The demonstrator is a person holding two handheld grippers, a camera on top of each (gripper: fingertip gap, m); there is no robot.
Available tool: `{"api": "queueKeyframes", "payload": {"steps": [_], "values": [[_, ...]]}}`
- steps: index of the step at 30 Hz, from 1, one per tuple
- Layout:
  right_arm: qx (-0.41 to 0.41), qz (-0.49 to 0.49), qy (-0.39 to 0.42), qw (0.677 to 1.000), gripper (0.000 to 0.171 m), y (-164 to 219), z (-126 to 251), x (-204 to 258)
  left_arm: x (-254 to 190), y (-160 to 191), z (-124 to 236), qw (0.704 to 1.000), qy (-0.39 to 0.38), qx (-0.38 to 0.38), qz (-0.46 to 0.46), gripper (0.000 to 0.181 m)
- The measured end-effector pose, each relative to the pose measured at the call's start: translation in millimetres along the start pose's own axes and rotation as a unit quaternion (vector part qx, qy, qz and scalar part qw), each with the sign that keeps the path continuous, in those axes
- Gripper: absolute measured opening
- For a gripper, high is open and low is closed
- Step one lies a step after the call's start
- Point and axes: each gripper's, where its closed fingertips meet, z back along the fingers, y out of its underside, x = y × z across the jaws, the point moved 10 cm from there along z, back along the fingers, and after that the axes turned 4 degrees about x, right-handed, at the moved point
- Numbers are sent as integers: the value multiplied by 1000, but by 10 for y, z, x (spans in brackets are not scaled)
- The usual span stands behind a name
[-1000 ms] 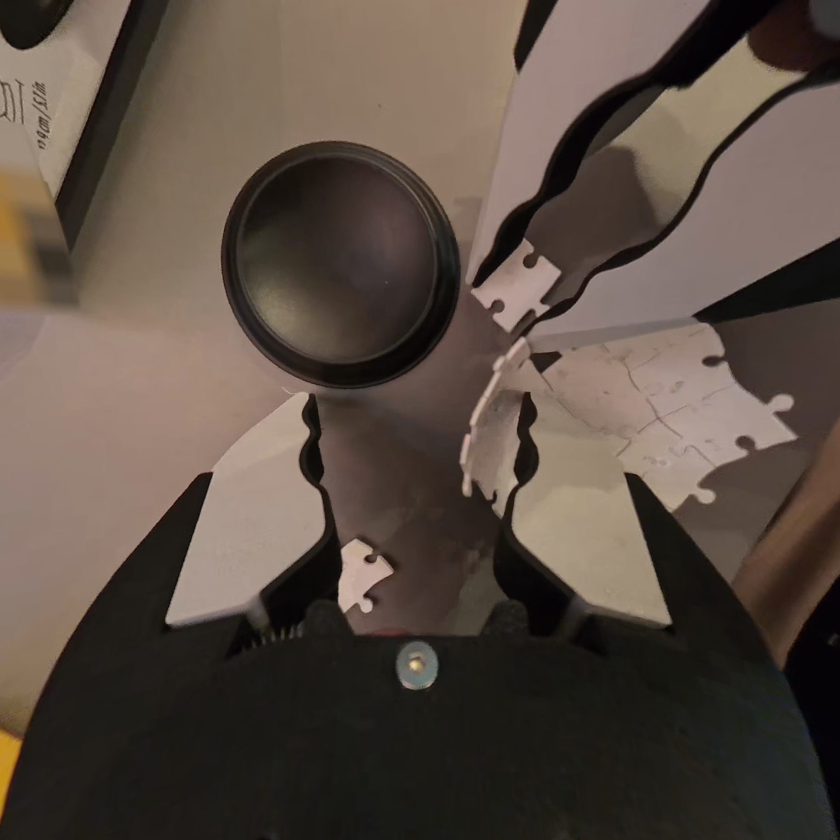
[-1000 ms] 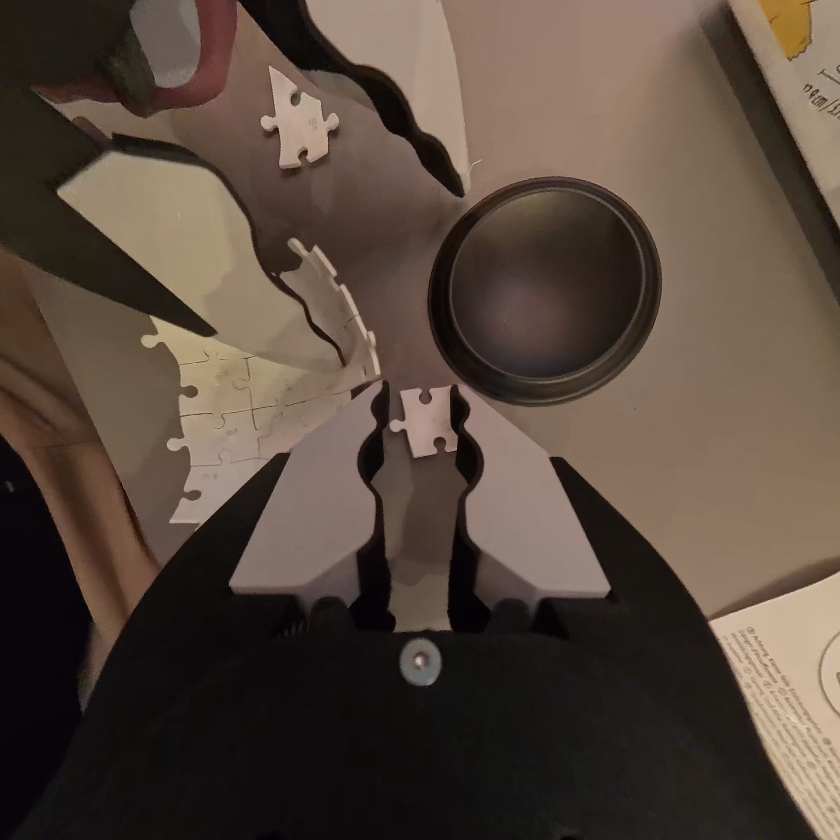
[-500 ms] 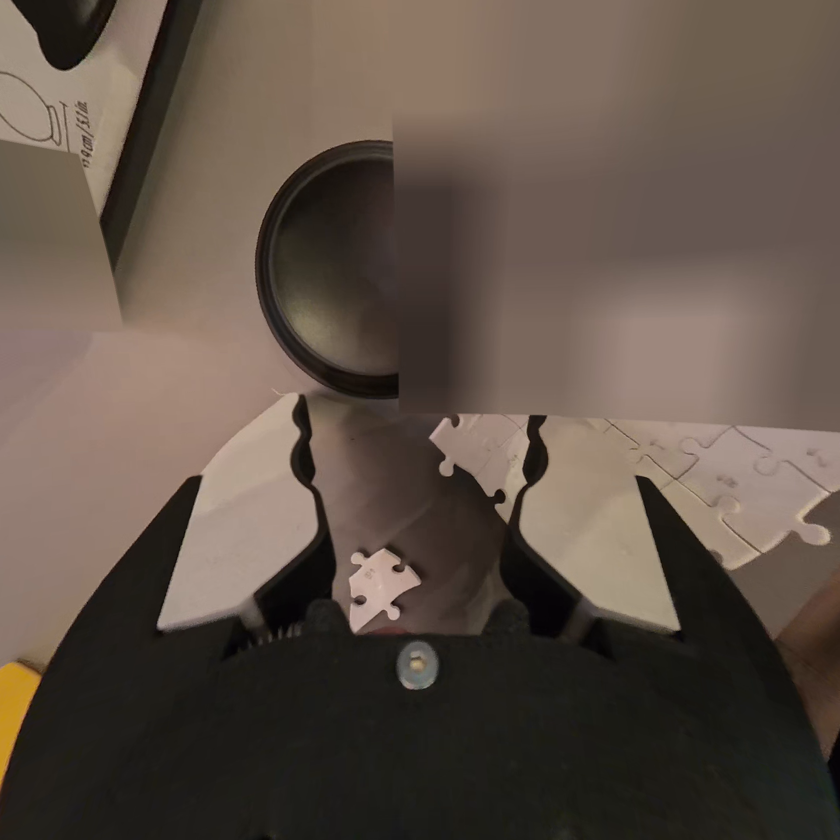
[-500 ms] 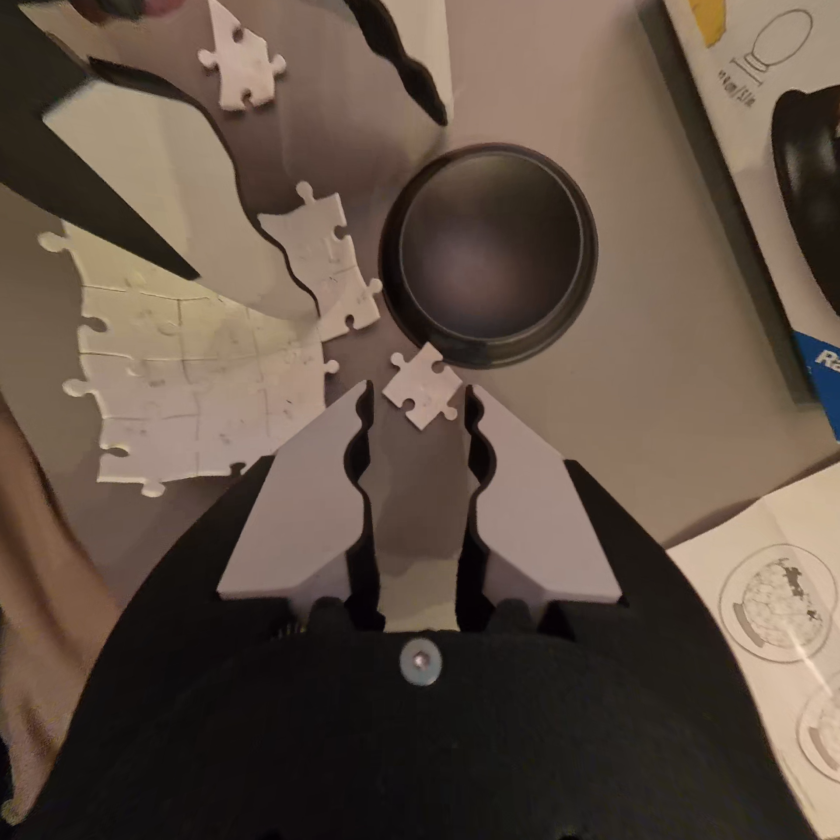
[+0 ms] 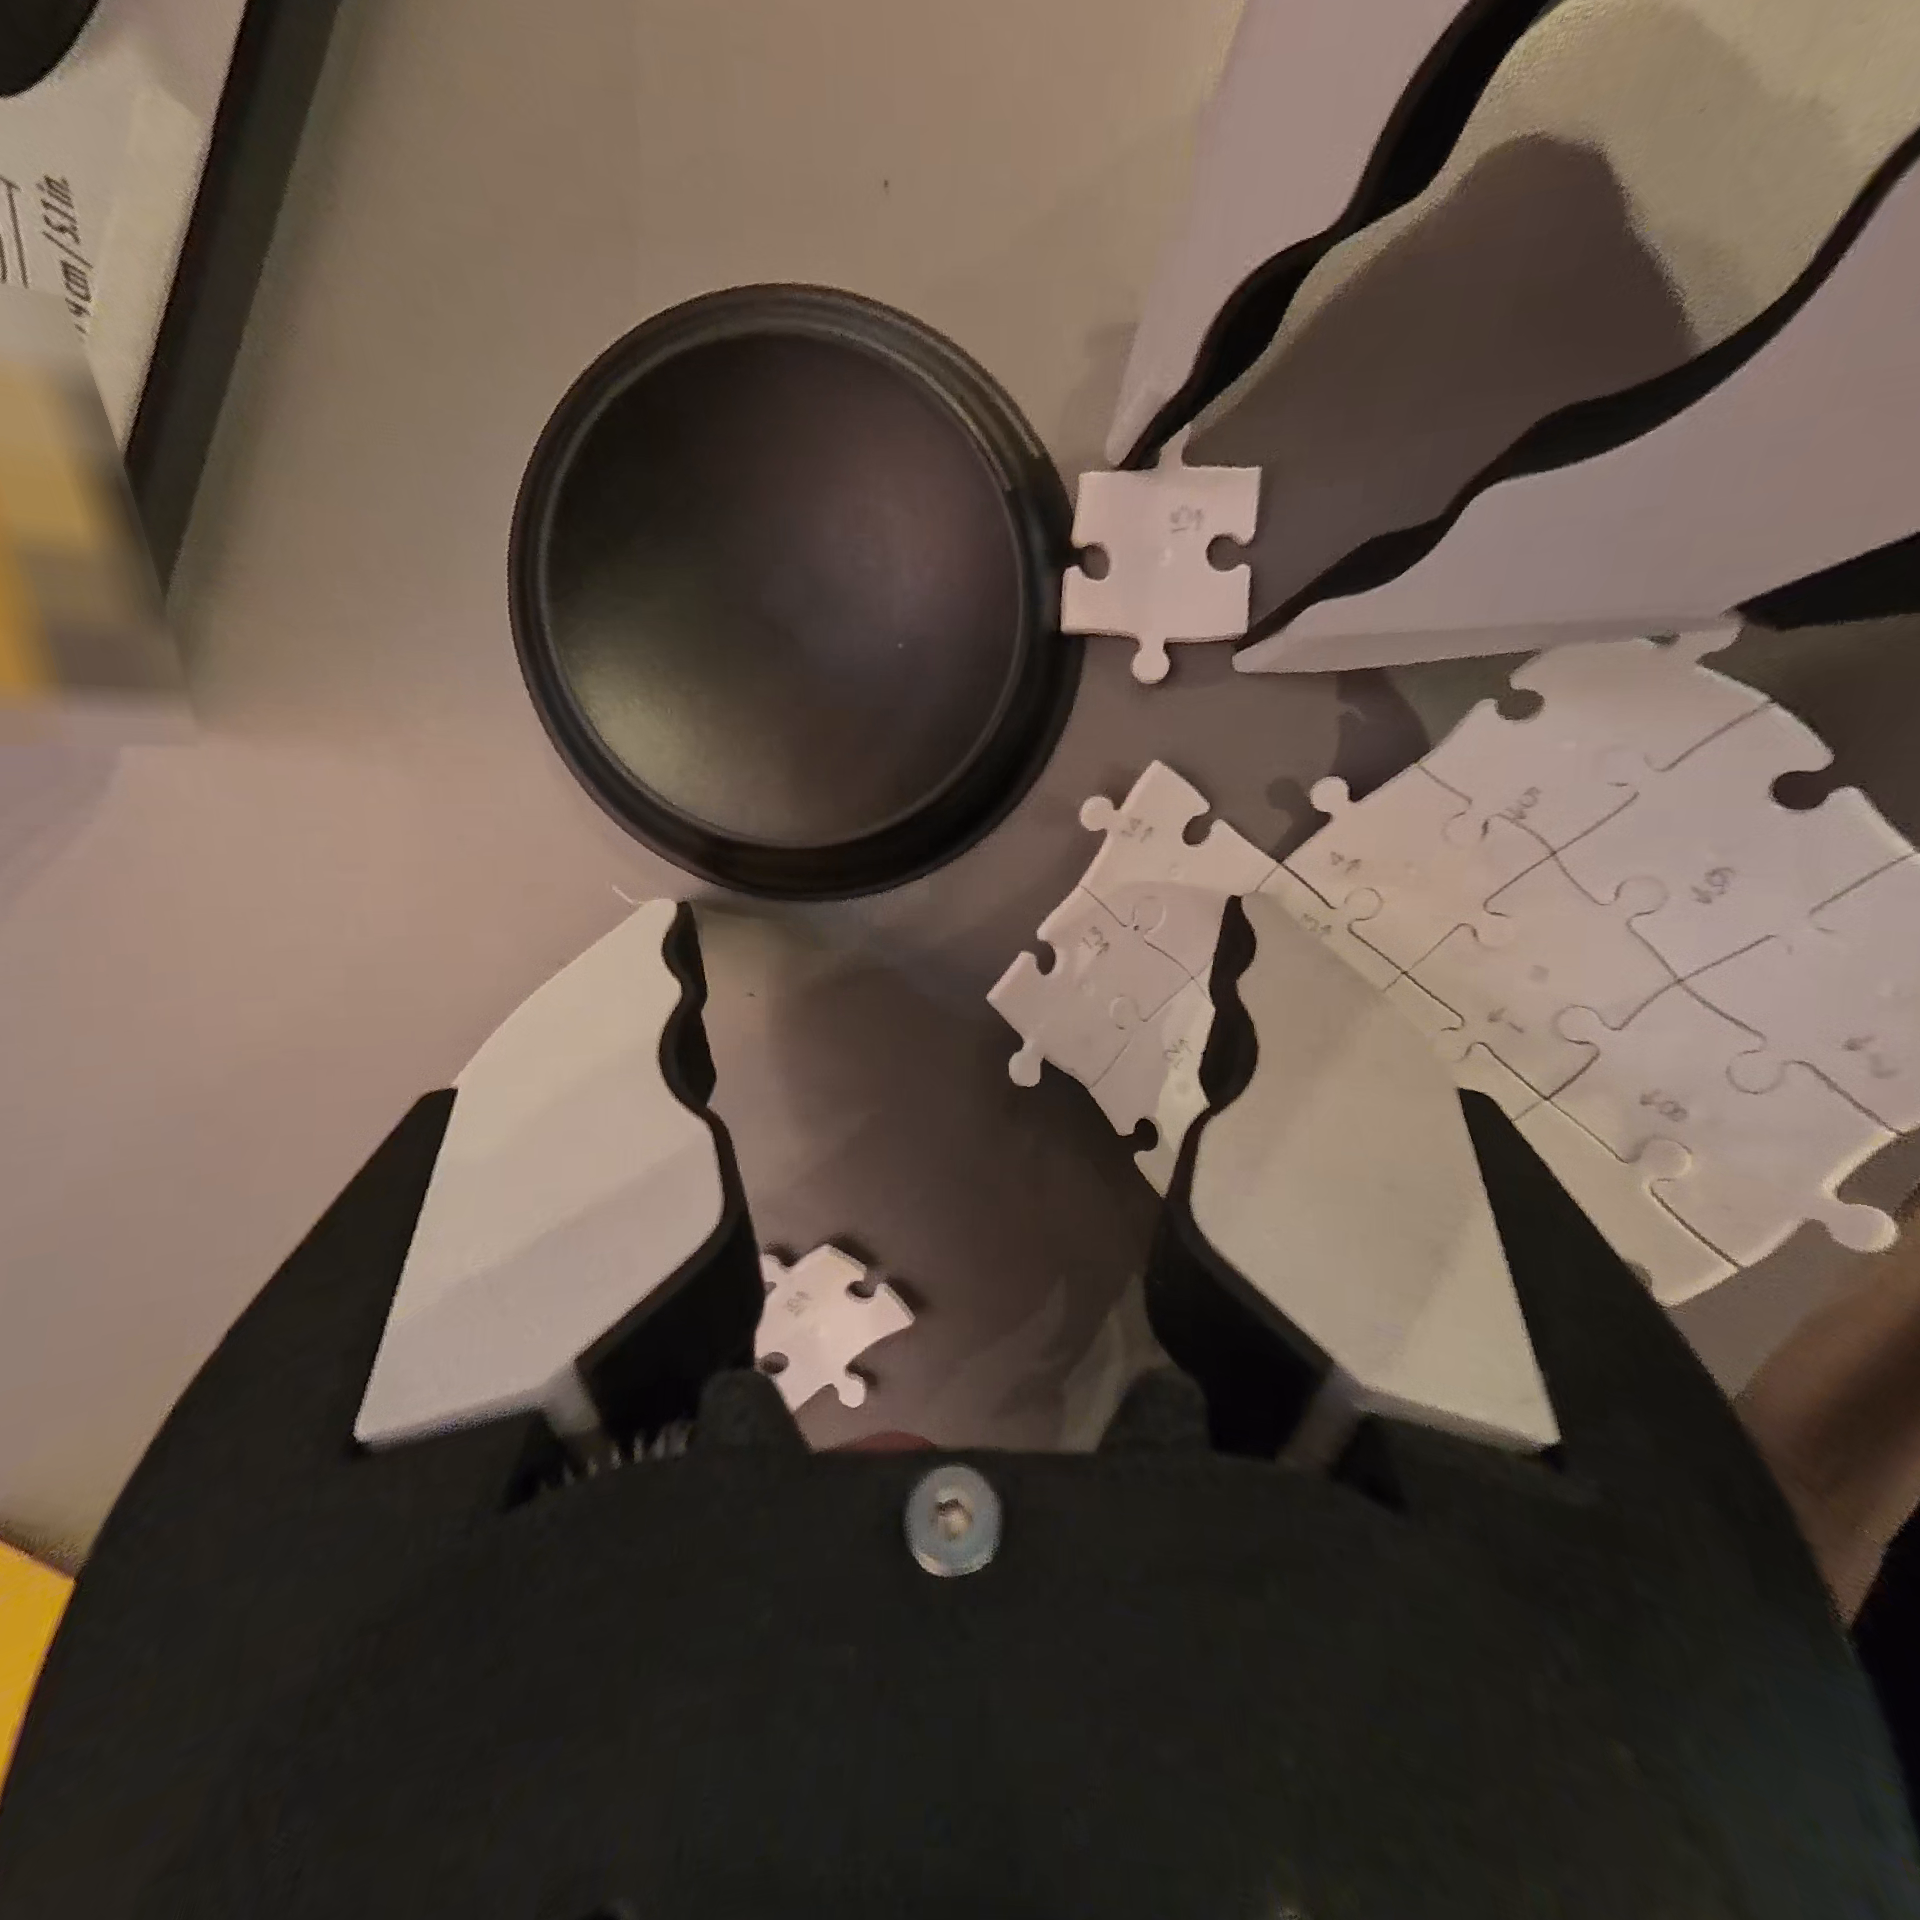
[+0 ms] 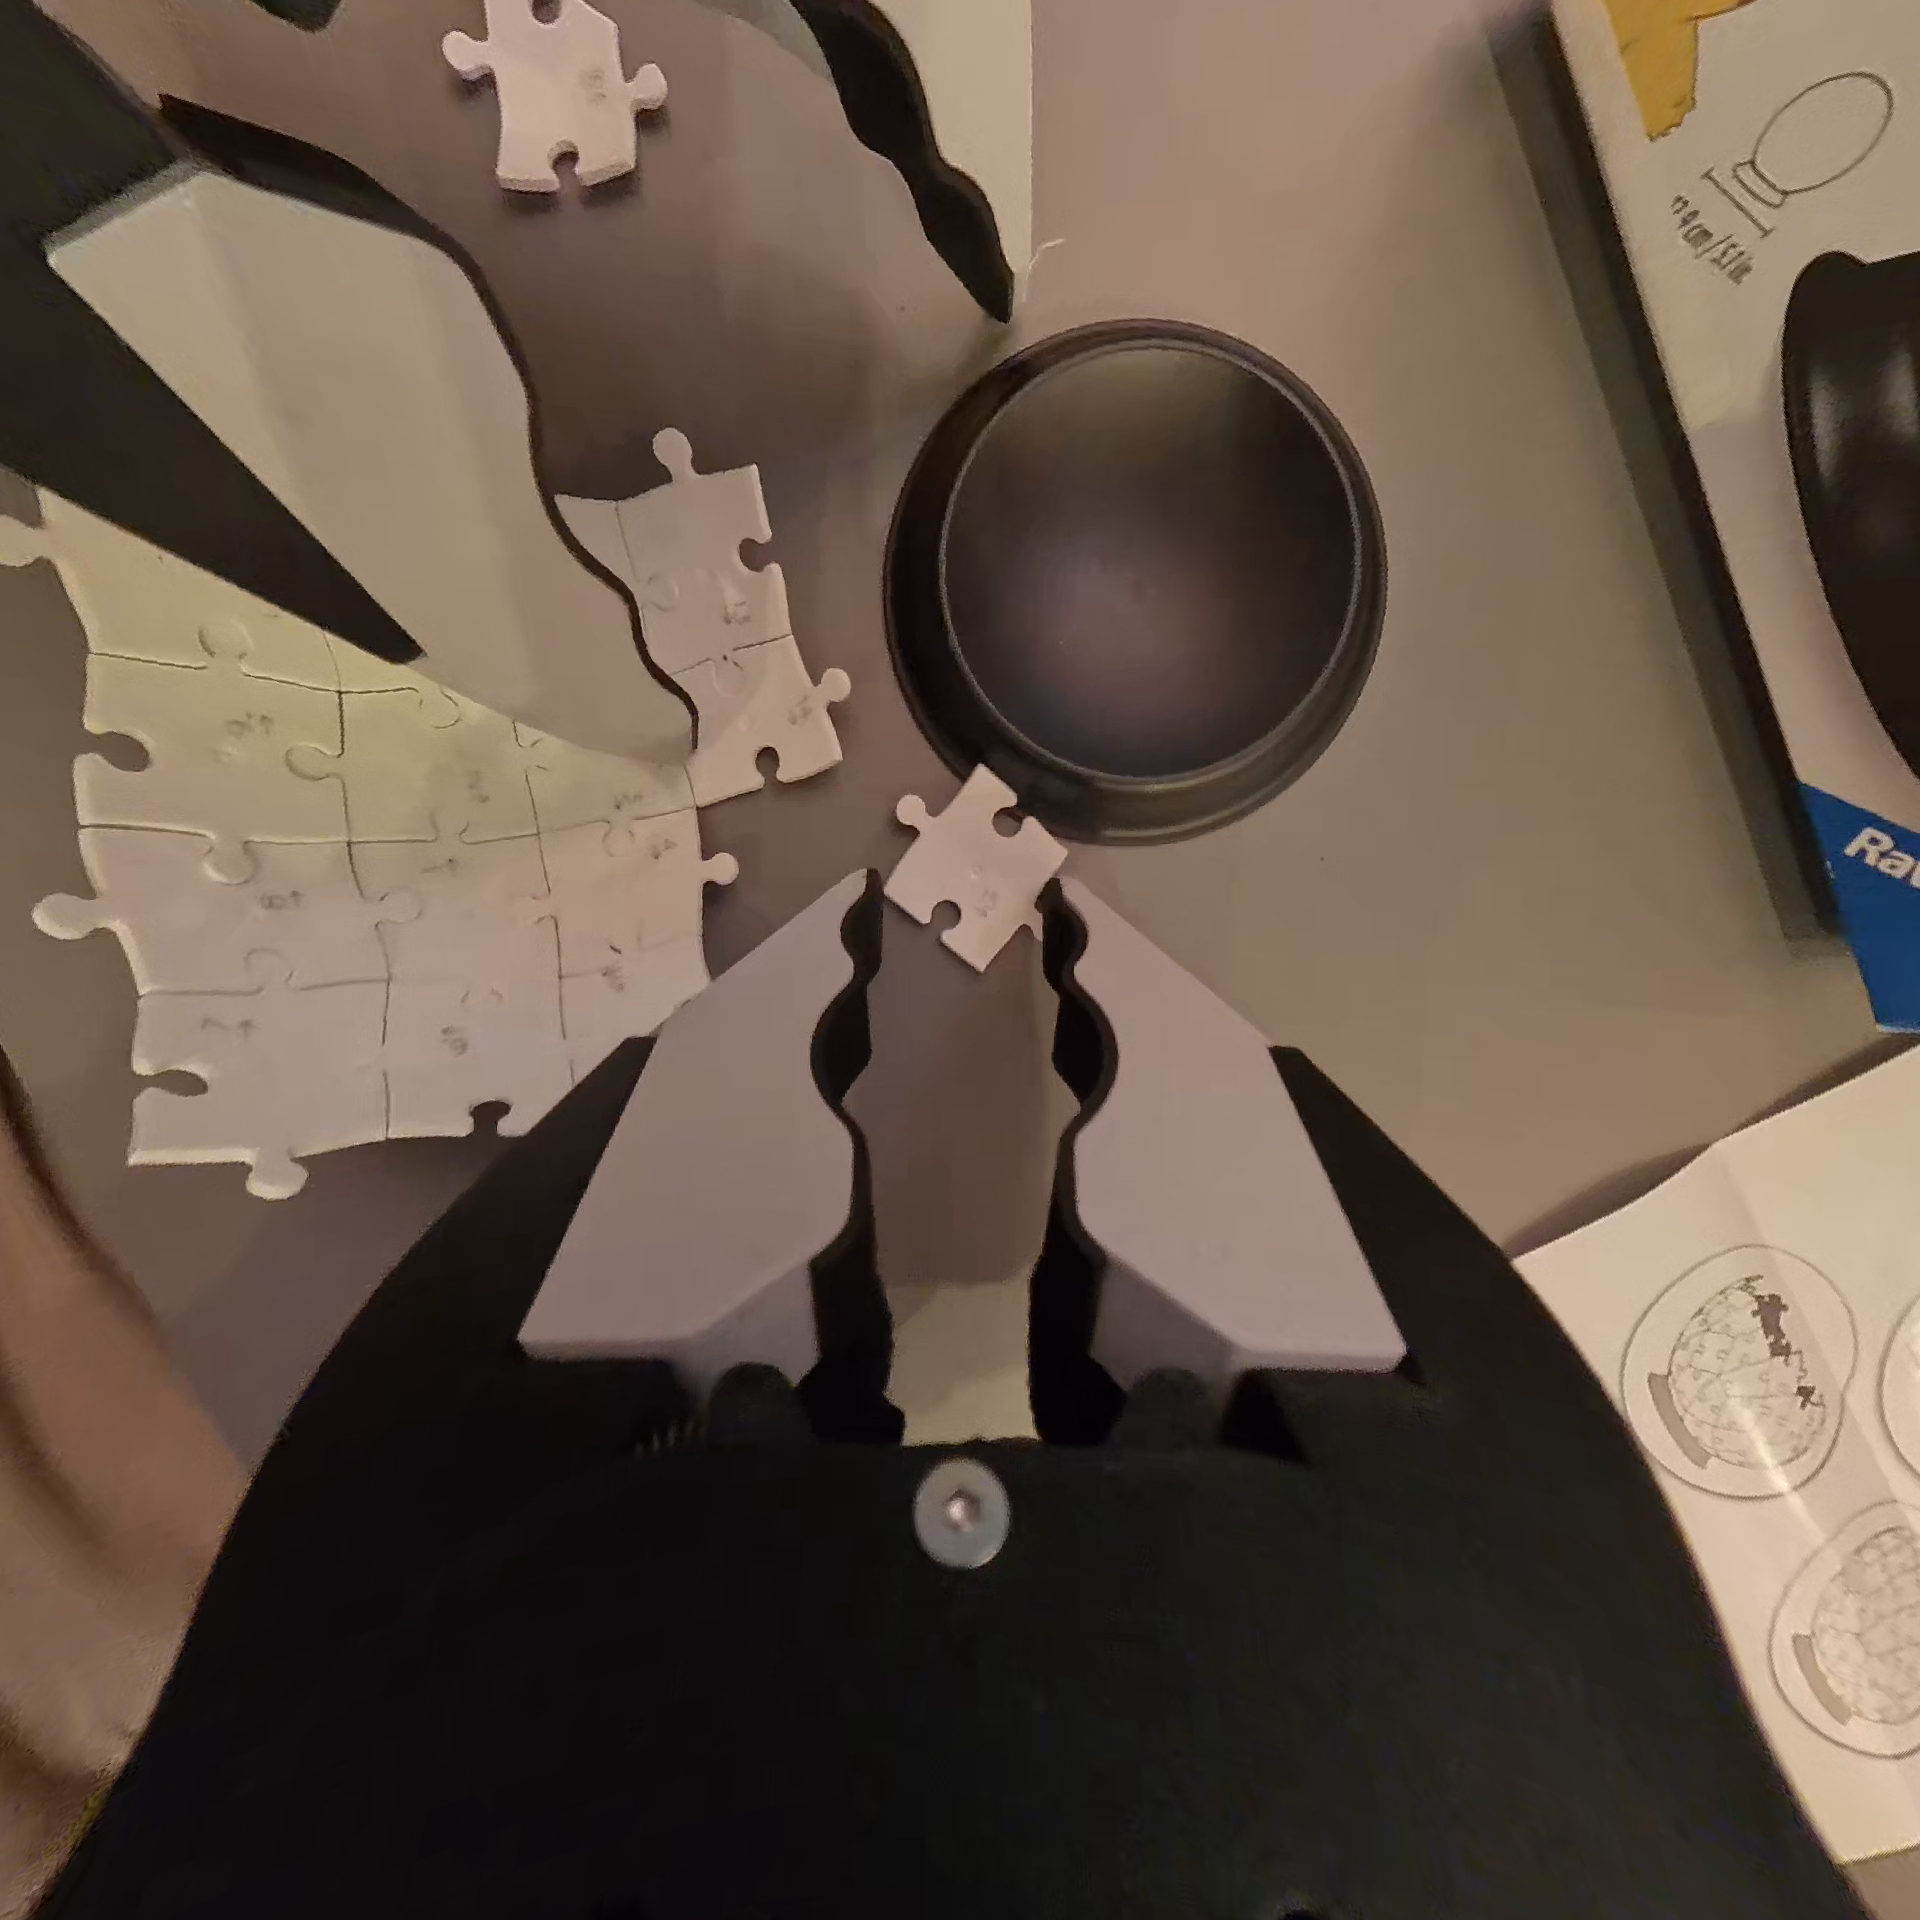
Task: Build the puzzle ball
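A black round stand (image 5: pixel 779 592) sits on the grey table, also in the right wrist view (image 6: pixel 1138 582). A flat sheet of joined white puzzle pieces (image 5: pixel 1621 935) lies beside it (image 6: pixel 343 883). My right gripper (image 6: pixel 956 888) has its tips against opposite corners of a loose white piece (image 6: pixel 977 873) that leans on the stand's rim (image 5: pixel 1164 561). My left gripper (image 5: pixel 956 914) is open and empty, its right finger over the sheet's edge. Another loose piece (image 5: pixel 831 1320) lies on the table between its fingers near their base (image 6: pixel 561 99).
The puzzle box (image 6: pixel 1745 364) lies beyond the stand and shows at the top left of the left wrist view (image 5: pixel 94 239). A white instruction sheet (image 6: pixel 1714 1455) lies at the right. A person's sleeve (image 6: pixel 62 1403) is at the lower left.
My right gripper opened, dropping the loose piece by the stand, then narrowed around it again. The sheet's raised edge now lies flat. The left gripper stayed open.
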Motion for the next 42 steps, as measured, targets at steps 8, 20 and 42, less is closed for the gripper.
{"api": "queueKeyframes", "payload": {"steps": [8, 20, 42], "values": [[-34, 36, -59, 997, 28, 17, 42, 54, -18, 5, -2, 1000, 1, 9, -5, 98], [7, 161, -117, 980, 28, -82, 110, 157, -7, -25, -6, 999, 5, 31, -21, 102], [29, 246, -106, 963, 28, -121, 199, 225, -1, -31, -12, 999, 5, 26, -23, 104]]}}
